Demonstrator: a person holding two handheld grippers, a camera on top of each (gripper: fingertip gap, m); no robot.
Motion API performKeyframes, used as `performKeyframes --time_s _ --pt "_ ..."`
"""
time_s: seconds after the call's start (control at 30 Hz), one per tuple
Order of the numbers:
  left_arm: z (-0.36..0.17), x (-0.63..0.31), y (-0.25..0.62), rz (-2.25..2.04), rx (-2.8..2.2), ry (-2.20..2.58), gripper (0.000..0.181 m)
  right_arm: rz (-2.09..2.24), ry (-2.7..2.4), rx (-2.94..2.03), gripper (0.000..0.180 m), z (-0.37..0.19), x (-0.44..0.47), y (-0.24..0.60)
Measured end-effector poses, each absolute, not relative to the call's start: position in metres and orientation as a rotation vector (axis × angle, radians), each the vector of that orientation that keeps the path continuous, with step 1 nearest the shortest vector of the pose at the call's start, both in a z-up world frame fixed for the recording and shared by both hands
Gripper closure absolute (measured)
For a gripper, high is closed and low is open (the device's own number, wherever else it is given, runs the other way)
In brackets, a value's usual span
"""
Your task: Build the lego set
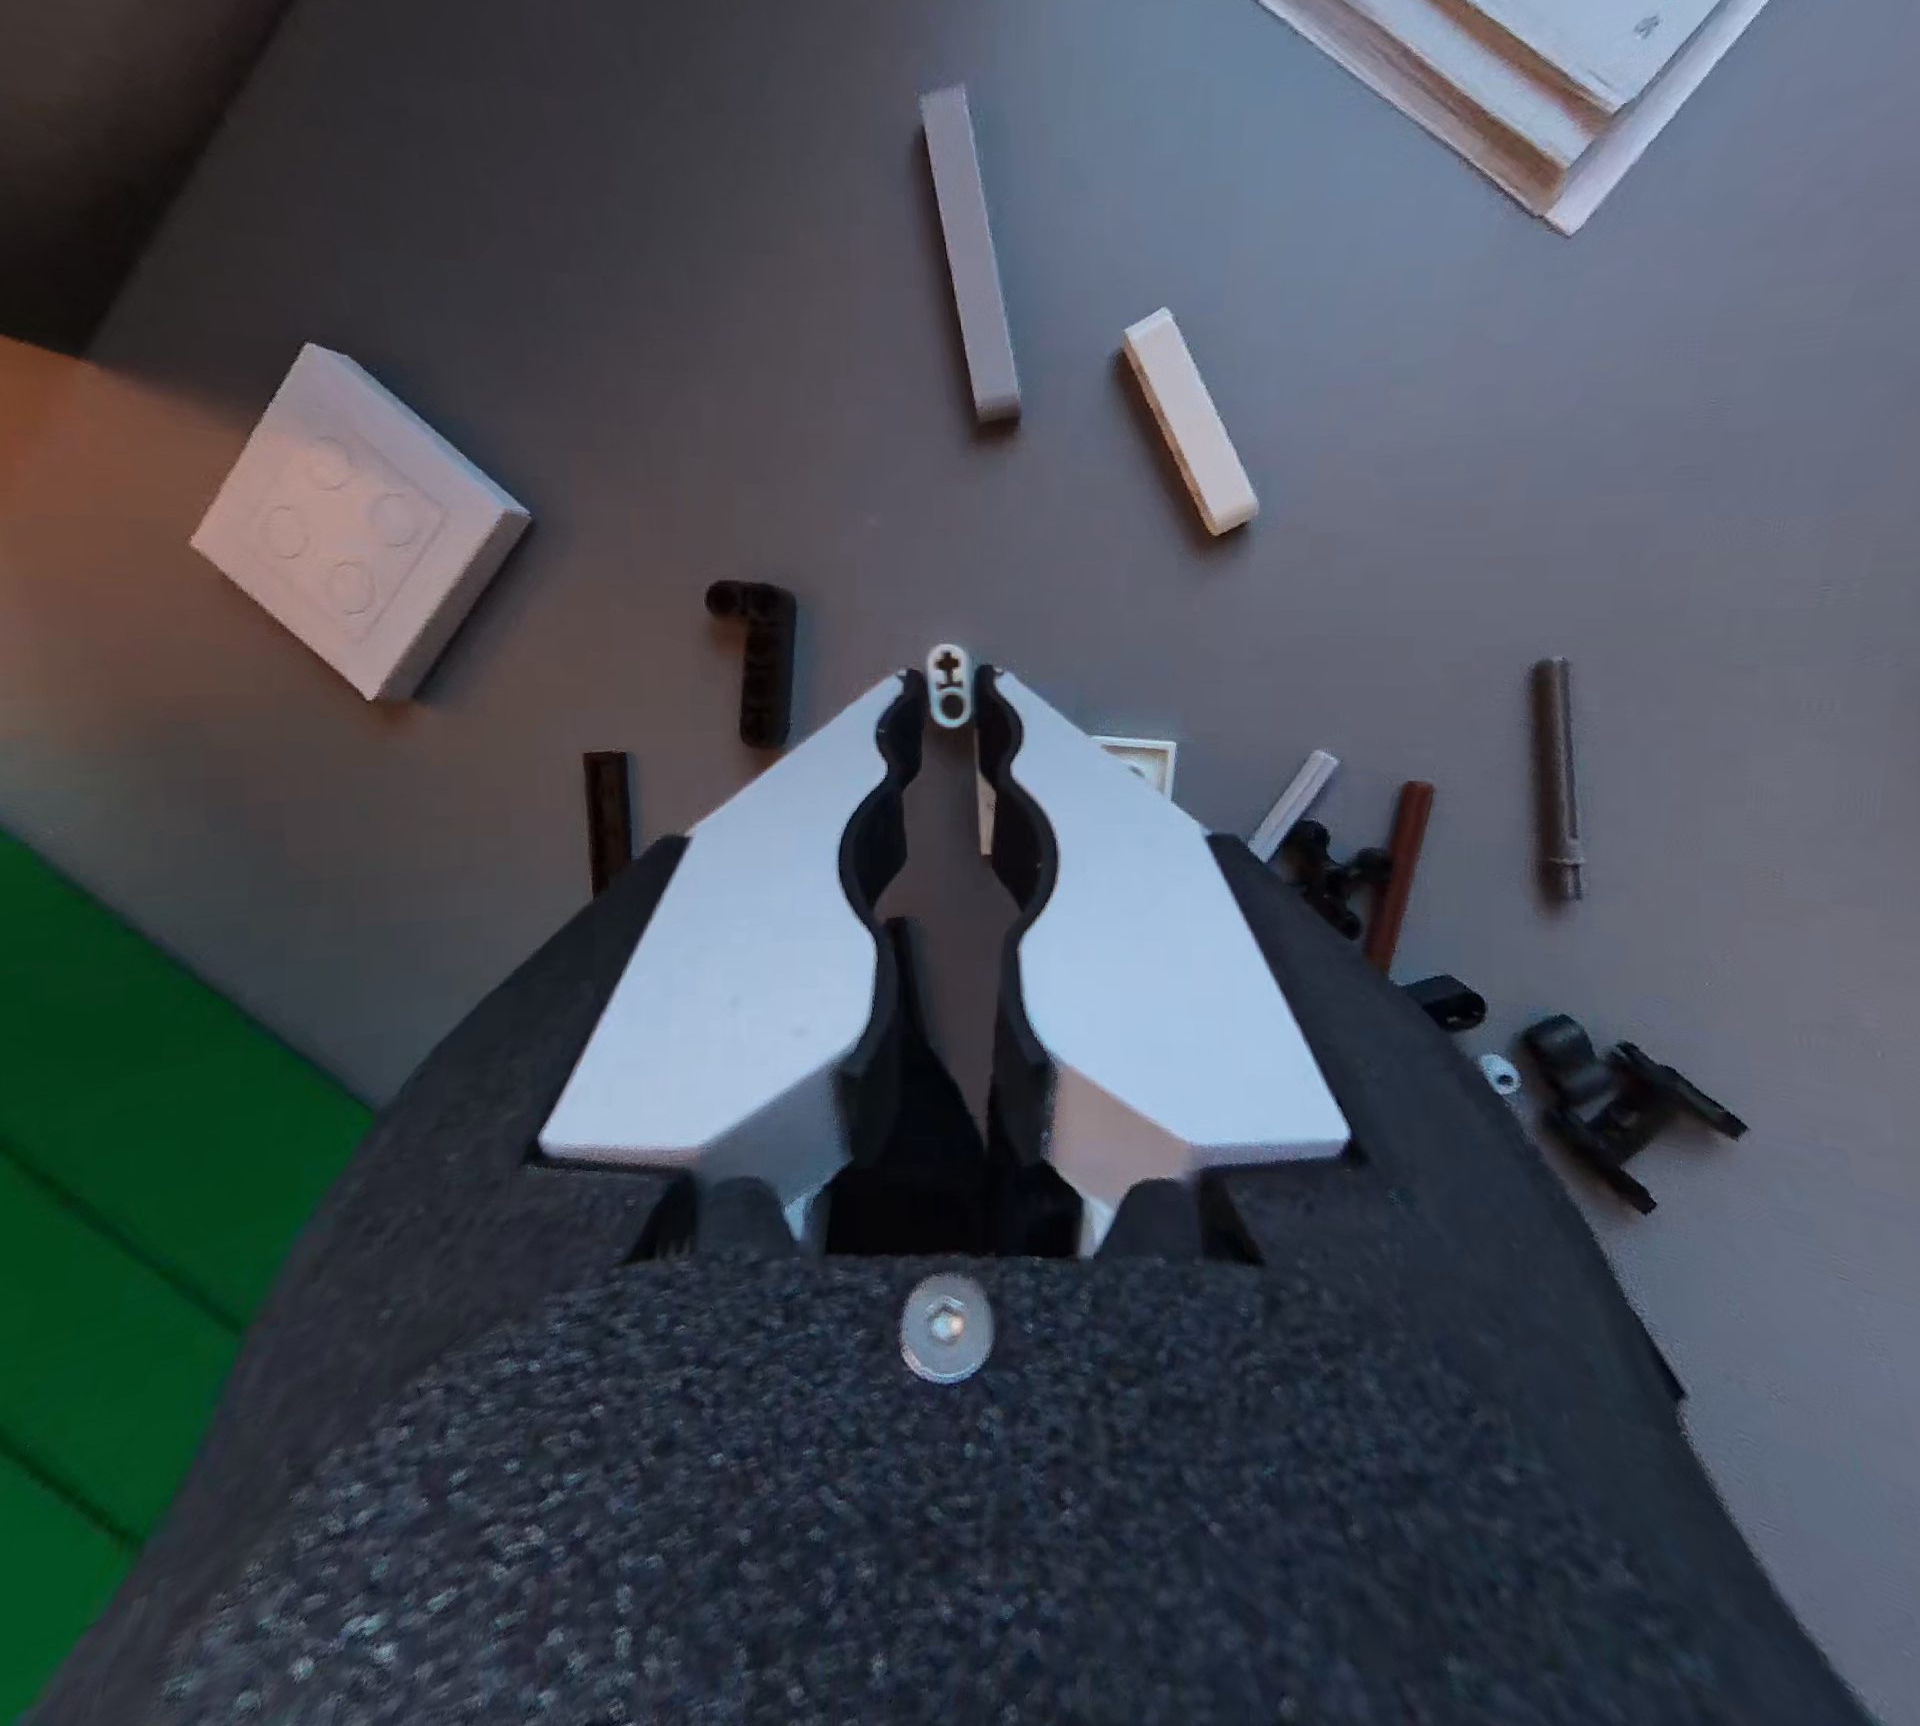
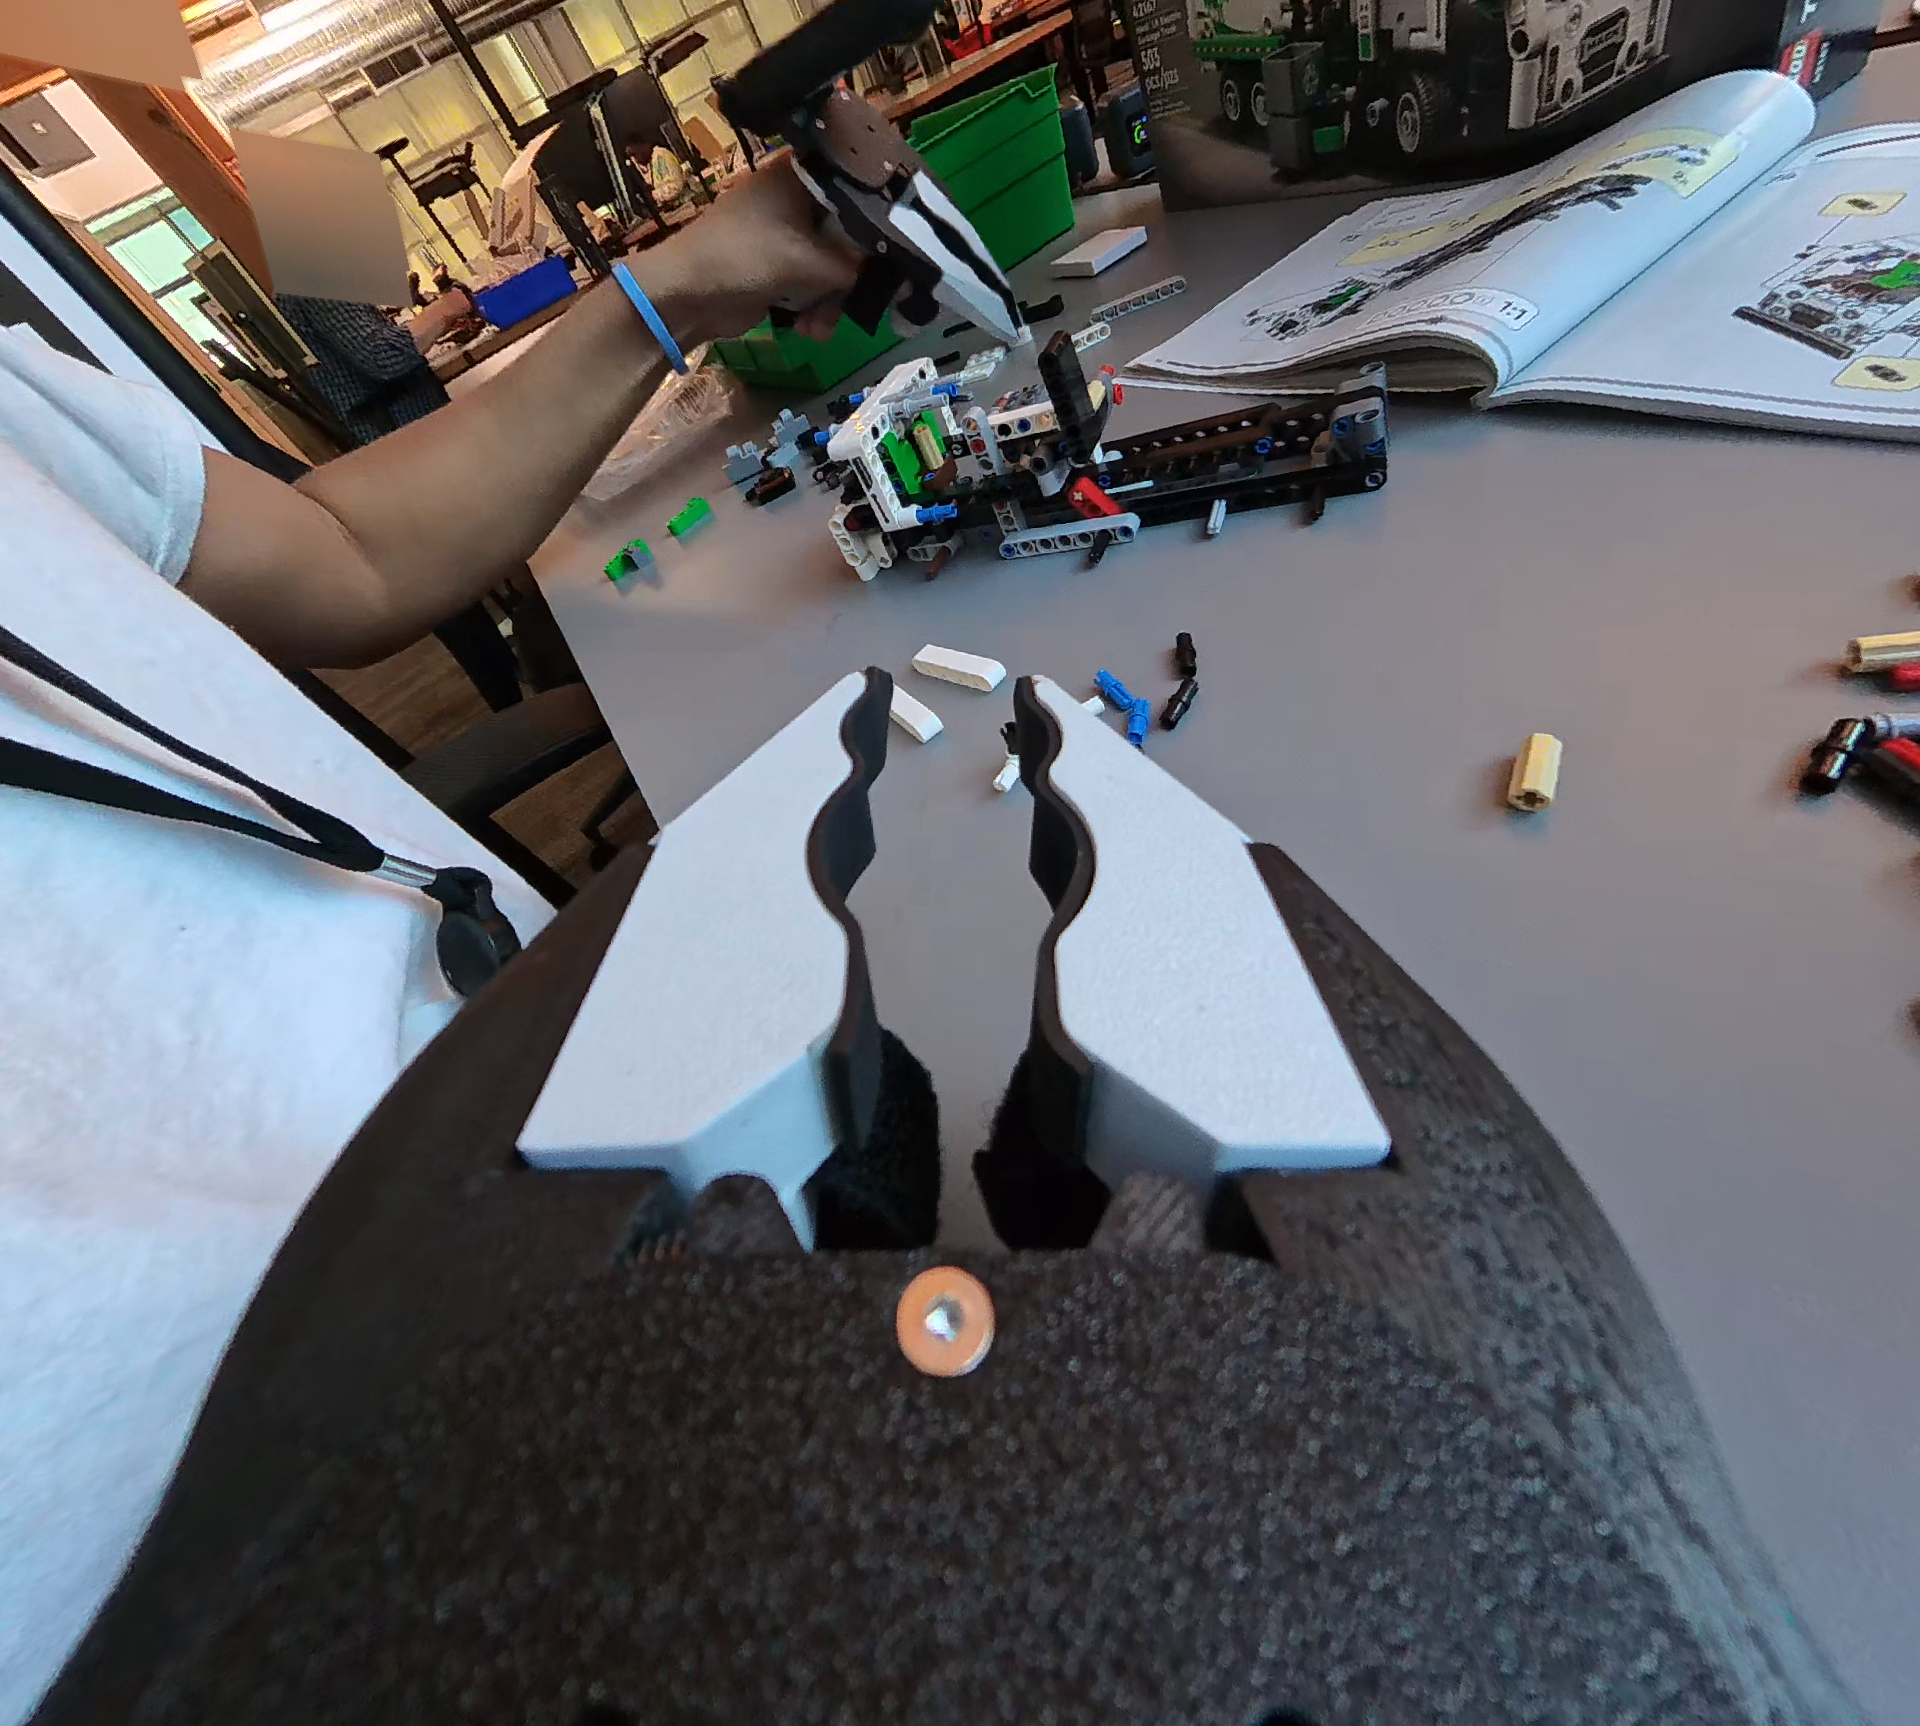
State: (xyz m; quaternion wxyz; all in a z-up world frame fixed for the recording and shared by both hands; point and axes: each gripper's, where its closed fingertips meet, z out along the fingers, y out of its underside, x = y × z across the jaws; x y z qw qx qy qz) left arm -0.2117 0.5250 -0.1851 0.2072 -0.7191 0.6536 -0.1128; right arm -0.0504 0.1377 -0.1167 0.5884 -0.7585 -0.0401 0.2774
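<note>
Left gripper (image 1: 951, 689): fingers pinched narrow on a small white two-hole liftarm (image 1: 951, 686), held at the very tips, long axis running along the fingers, hole faces toward the camera. Right gripper (image 2: 951, 689): fingers parted, holding nothing, low over the grey surface (image 2: 1455, 1001) among loose pins. The partly built truck chassis (image 2: 1039, 471) lies just below the left gripper, so the left is nearer for fitting the piece.

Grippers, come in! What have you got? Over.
Left gripper shut on small white connector. Right gripper open, empty. Half-built truck on table, nothing blocking.
</note>
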Motion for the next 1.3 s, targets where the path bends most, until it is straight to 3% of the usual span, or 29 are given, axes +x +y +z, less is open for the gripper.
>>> performKeyframes --time_s 0.03,0.17,0.3,0.57,0.8,1.3 --pt "-0.188 -0.212 0.526 -0.276 -1.998 1.822 0.175 0.645 -0.095 -1.768 0.156 -0.117 -0.051 0.138" --pt "-0.182 -0.211 0.524 -0.219 -1.964 1.802 0.176 0.645 -0.097 -1.77 0.156 -0.117 -0.051 0.138" --pt "-0.129 -0.197 0.494 -0.229 -1.72 1.73 0.176 0.65 -0.091 -1.777 0.156 -0.118 -0.051 0.139" --pt "-0.019 -0.164 0.307 -0.2 -0.762 1.639 0.177 0.629 -0.095 -1.793 0.165 -0.109 -0.062 0.151" --pt "-0.042 -0.147 0.234 -0.044 -0.479 1.609 0.176 0.9 -0.166 -1.764 0.161 -0.075 -0.129 0.182" --pt "-0.062 -0.147 0.238 -0.256 -0.756 1.487 0.177 0.951 -0.14 -1.683 0.161 -0.057 -0.162 0.227"
